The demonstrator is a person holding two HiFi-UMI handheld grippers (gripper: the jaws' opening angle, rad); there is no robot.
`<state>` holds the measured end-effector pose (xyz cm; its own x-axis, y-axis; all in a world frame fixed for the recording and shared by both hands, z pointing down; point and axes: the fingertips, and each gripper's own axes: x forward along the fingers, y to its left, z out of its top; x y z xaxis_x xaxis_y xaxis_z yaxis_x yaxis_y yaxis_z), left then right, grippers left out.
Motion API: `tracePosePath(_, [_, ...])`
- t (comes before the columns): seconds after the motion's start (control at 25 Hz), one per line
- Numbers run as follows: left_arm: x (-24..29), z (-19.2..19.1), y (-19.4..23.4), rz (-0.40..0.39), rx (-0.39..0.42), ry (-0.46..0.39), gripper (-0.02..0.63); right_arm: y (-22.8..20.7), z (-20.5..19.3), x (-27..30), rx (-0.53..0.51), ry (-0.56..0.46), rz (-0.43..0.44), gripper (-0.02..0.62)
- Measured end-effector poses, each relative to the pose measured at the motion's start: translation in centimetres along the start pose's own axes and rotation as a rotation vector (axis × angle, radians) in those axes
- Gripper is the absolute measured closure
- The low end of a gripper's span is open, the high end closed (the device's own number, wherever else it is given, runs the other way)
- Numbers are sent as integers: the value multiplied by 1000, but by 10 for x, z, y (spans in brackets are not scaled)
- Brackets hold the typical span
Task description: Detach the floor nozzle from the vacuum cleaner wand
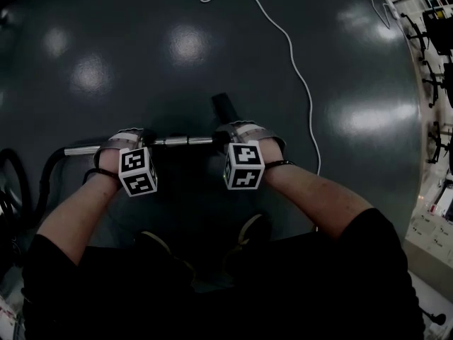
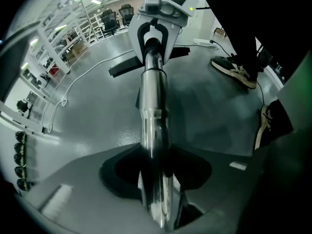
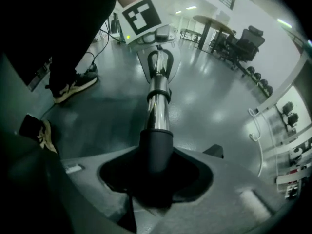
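The floor nozzle [image 1: 224, 108] is at the right end of the wand [image 1: 182, 142] and it is not yet separated: its black neck [image 3: 156, 147] sits over the end of the shiny metal tube. The wand is held about level, in the air above the floor [image 1: 177, 48], in front of the person. The flat black head of the nozzle points away from the person.

The right hand-held gripper [image 1: 244, 133] is closed on this black neck, with one jaw on each side of it. The left hand-held gripper [image 1: 124, 140] is closed around the bare metal of the wand, more to the left. A short piece of tube is free between the two. Both point steeply downward, and neither is fully closed because the tube fills the gap.

On the far left a black hose [image 1: 44, 179] curves down from the wand's other end. The person's shoes [image 1: 251, 229] are under the wand. A white cable [image 1: 297, 69] lies on the dark glossy floor.
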<state>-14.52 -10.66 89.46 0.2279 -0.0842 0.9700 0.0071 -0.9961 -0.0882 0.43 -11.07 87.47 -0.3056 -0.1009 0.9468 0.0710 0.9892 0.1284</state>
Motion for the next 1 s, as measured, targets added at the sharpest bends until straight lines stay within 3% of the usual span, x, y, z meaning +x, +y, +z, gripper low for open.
tracePosePath(0.28, [-6,-2,-1,5,-8,15,443,9,17,-25,120,-103,309,420])
tracePosePath(0.68, [-6,0,-7,2,43,57,445,29,19,-41,480,-101,781,414])
tracePosePath(0.8, [-7,2,-12,-43,19,38,445,29,17,-41,448,-78,720,420])
tracePosePath(1.0, [-15,2,-12,-121,-81,-12,443,8,30,-43,230,-66,404,434])
